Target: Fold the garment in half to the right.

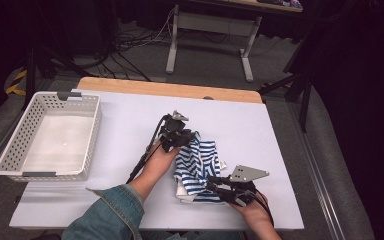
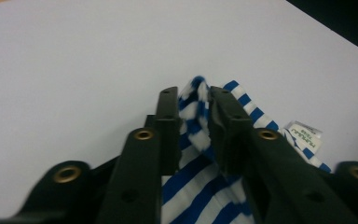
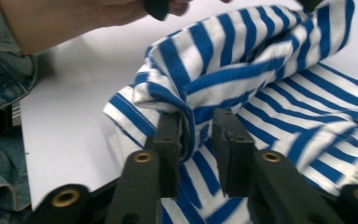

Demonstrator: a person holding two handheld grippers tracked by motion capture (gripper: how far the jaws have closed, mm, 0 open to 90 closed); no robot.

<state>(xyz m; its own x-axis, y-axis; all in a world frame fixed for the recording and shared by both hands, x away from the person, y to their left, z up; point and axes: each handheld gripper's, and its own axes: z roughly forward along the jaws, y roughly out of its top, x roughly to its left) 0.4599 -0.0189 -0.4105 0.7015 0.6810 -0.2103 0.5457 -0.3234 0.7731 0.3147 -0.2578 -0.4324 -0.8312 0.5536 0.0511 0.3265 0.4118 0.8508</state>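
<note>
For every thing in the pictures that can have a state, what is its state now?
Striped shirt: crumpled on the table, pinched at two places.
Left tongs: shut on a fold of the shirt.
Right tongs: shut on a fold of the shirt.
White basket: upright, empty.
Shirt label: showing, lying beside the cloth.

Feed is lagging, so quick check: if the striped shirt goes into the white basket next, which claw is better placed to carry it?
Left, probably. The left claw already pinches the striped shirt and sits nearer the white basket. The right claw grips the shirt's near edge, farther away.
</note>
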